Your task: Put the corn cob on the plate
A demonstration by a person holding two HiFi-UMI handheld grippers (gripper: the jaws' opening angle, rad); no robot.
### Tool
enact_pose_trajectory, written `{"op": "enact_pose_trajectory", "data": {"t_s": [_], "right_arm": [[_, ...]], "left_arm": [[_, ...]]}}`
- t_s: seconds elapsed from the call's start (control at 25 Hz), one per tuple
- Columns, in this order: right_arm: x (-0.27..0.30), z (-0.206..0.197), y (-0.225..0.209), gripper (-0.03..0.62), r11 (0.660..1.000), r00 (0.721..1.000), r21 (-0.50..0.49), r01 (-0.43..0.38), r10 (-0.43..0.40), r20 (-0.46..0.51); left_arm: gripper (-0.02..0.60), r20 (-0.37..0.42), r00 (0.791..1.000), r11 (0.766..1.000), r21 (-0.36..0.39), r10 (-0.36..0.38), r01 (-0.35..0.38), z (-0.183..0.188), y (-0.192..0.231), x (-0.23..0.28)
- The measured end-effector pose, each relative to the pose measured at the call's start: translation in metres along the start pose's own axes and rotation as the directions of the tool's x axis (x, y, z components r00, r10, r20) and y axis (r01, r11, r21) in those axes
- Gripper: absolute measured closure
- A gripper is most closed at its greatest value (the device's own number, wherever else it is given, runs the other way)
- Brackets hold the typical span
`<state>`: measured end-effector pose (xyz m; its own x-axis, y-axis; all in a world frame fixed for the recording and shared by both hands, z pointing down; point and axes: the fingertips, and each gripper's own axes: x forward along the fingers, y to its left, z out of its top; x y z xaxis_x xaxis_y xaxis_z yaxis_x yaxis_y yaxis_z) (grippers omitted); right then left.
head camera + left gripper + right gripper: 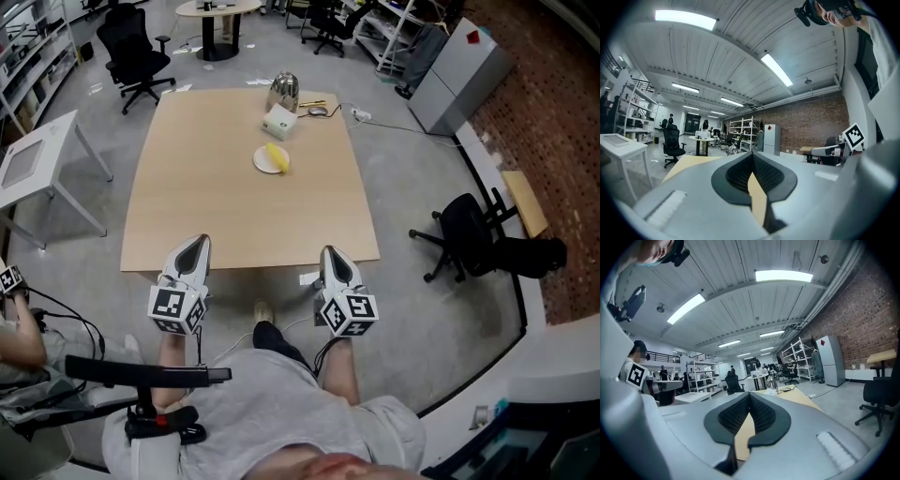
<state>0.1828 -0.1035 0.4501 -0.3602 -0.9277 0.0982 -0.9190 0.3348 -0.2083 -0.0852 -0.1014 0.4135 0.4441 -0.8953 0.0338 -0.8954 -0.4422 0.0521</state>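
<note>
Far across table (234, 216), we see yellow corn cob (277, 157) lying on white plate (262, 162), seemingly toward its right rim; small in view. Left gripper (196, 244) and right gripper (333, 253) hover at near edge, both clenched, empty. Risk: bumping table rolls cob off plate; needless regrasp nudges it off.

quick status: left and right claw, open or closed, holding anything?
Left claw: closed, holding nothing.
Right claw: closed, holding nothing.

No readable text, label or number anywhere.
</note>
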Motion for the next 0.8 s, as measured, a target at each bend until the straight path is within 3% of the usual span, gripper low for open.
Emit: {"op": "enact_pose_trajectory", "data": {"t_s": [0.8], "right_arm": [[0.0033,-0.0038,0.0054,0.588,1.000,1.000,0.006,-0.010,0.010,-0.001]], "left_arm": [[0.561,0.000,1.000,1.000,-0.008,-0.001,0.001,-0.0005,0.0019,0.0011]]}}
